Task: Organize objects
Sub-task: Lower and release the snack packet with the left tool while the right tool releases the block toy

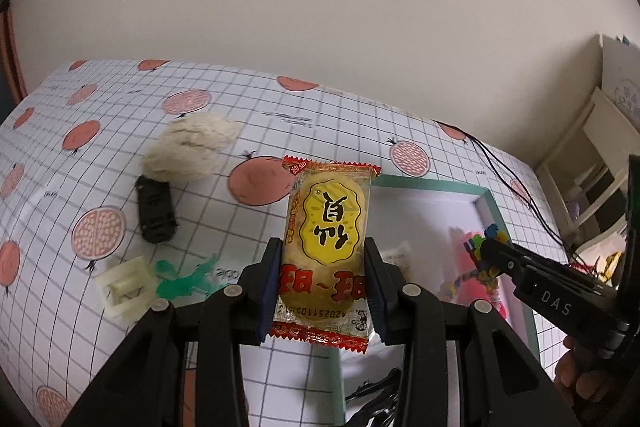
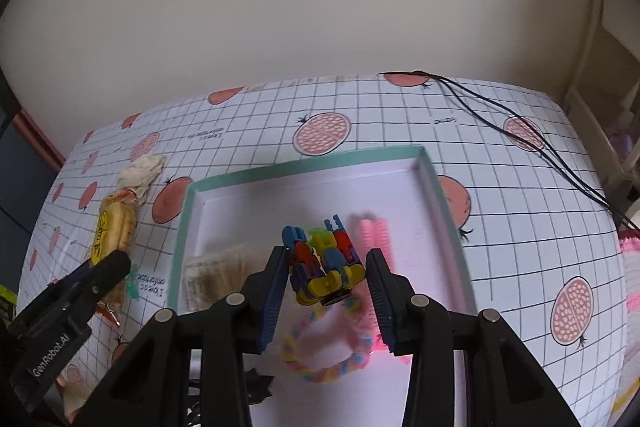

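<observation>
- Left tool point(image 1: 325, 279) clamps one yellow snack packet point(image 1: 326, 247) above the counter point(image 1: 240, 131).
- Right tool point(image 2: 327, 281), spread apart, flanks one multicoloured block toy point(image 2: 324, 263).
- One teal-rimmed tray point(image 2: 312, 167) contains a pink comb point(image 2: 376, 239), braided ring point(image 2: 324, 355), and wrapped packet point(image 2: 216, 267).

Home rm: fruit-print tablecloth point(image 2: 500, 227), white shelf point(image 1: 592, 163) w/ knickknacks.

Left tool point(image 1: 325, 275) clamping yellow snack packet point(image 1: 326, 251), teal-rimmed box point(image 1: 490, 205) behind, checked tablecloth point(image 1: 224, 147)

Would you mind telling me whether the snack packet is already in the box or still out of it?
Out. The left gripper holds the snack packet left of the box.
</observation>
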A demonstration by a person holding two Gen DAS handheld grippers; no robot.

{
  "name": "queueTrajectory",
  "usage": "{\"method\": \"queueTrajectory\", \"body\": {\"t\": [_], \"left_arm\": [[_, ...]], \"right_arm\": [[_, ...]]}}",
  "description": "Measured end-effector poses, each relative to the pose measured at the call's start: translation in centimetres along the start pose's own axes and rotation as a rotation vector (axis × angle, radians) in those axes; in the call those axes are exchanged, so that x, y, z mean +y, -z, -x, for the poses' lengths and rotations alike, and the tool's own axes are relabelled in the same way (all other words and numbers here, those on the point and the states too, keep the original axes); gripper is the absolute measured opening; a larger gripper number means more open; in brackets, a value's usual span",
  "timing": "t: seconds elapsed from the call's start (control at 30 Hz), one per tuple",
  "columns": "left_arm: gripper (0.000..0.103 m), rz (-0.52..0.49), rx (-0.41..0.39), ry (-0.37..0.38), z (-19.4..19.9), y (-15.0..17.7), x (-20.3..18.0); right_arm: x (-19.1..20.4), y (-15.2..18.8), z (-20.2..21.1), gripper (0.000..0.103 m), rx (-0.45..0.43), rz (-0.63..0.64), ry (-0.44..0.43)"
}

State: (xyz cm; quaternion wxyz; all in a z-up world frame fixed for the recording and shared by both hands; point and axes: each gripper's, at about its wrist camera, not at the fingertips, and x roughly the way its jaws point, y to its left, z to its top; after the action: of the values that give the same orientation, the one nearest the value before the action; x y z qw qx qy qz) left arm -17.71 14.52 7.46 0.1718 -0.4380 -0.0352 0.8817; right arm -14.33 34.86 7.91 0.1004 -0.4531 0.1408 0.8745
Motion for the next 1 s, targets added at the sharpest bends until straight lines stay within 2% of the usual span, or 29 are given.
{"method": "queueTrajectory", "body": {"t": [0.2,0.53,1.0], "left_arm": [[0.040,-0.041,0.008,0.014,-1.6,-0.7,-1.8],[0.040,-0.041,0.055,0.070,-4.4,-1.4,-4.6],[0.040,-0.073,0.098,0.101,-6.3,0.4,-7.3]], "right_arm": [[-0.6,-0.1,-0.1,0.042,-0.024,-0.022,-0.007],[-1.3,-0.8,-0.6,0.043,-0.046,-0.042,0.009],[-4.9,-1.2,-0.5,0.043,-0.056,-0.154,0.051]]}}
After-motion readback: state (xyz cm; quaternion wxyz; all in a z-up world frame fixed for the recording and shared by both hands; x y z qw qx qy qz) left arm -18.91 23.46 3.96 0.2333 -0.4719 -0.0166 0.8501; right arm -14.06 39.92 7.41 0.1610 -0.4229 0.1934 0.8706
